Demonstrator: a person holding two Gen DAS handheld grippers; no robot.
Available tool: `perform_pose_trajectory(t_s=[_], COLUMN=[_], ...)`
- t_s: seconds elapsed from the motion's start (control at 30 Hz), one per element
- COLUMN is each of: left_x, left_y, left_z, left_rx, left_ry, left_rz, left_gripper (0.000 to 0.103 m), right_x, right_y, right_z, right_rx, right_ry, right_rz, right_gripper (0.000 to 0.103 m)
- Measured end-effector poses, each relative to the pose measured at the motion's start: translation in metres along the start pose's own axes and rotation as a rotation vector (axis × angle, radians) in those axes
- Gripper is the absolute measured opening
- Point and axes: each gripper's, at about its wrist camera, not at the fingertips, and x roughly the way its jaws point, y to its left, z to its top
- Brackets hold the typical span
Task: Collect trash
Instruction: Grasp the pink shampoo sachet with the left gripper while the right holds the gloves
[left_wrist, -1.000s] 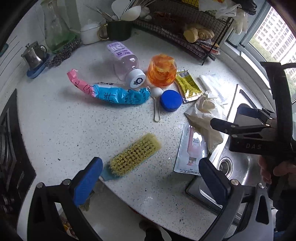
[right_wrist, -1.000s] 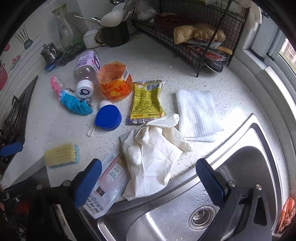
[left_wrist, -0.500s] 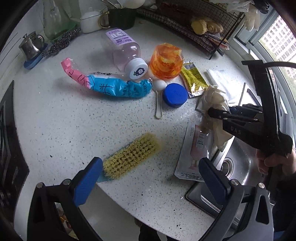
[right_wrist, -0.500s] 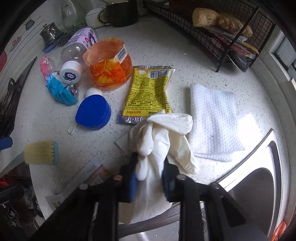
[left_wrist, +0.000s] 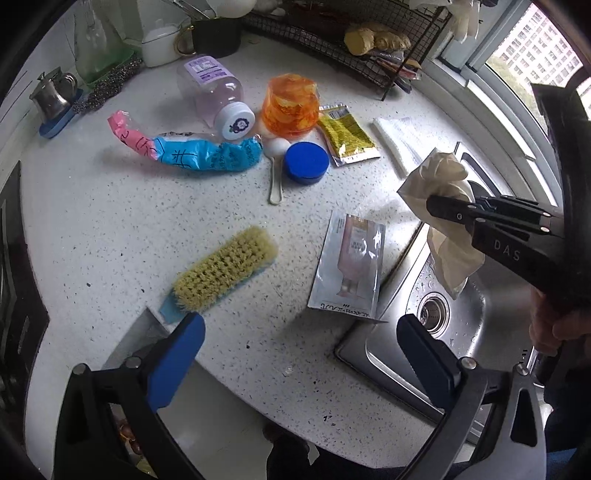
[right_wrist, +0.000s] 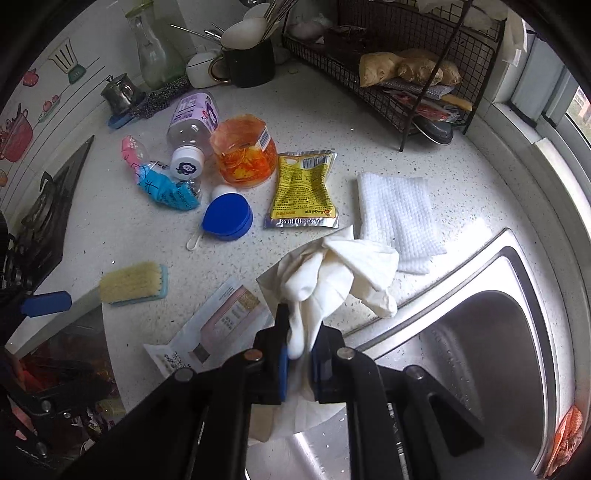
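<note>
My right gripper (right_wrist: 297, 356) is shut on crumpled white gloves (right_wrist: 332, 271) and holds them lifted above the counter edge by the sink; the gloves also show in the left wrist view (left_wrist: 441, 177). My left gripper (left_wrist: 295, 354) is open and empty above the counter's front edge. Trash on the counter: a silver sachet (left_wrist: 349, 264), a yellow packet (left_wrist: 347, 134), a blue-and-pink wrapper (left_wrist: 192, 151), an orange plastic cup (left_wrist: 290, 107), a clear bottle (left_wrist: 214, 96) on its side and a blue lid (left_wrist: 306, 162).
A yellow scrub brush (left_wrist: 225, 267) lies near the front edge. A white cloth (right_wrist: 397, 218) lies by the steel sink (right_wrist: 491, 354). A wire rack (right_wrist: 406, 48), a utensil mug (right_wrist: 251, 62) and a glass carafe (right_wrist: 153, 55) stand at the back. The stove (right_wrist: 44, 206) is at left.
My right gripper came down, shut on the white gloves and lifted them off the counter toward the sink. My left gripper drifted slightly and stayed open.
</note>
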Motion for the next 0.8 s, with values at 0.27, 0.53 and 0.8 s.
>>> perform_pose_trajectory(t_s=[0.27, 0.53, 0.8], left_x=[0.019, 0.038, 0.063], left_y=[-0.015, -0.017, -0.012], left_z=[-0.003, -0.005, -0.012], left_rx=[0.022, -0.229, -0.425], left_ry=[0.014, 0.052, 0.108], left_rz=[-0.011, 0.044, 0.090], left_gripper=[0.103, 0.087, 0.061], right_x=[0.015, 0.023, 0.029], right_y=[-0.018, -0.021, -0.011], right_z=[-0.020, -0.023, -0.021], right_rx=[0.021, 0.002, -0.064], right_ry=[0.039, 0.056, 0.070], right_rz=[0.008, 0.046, 0.091], right_gripper=[0.008, 0.008, 0.008])
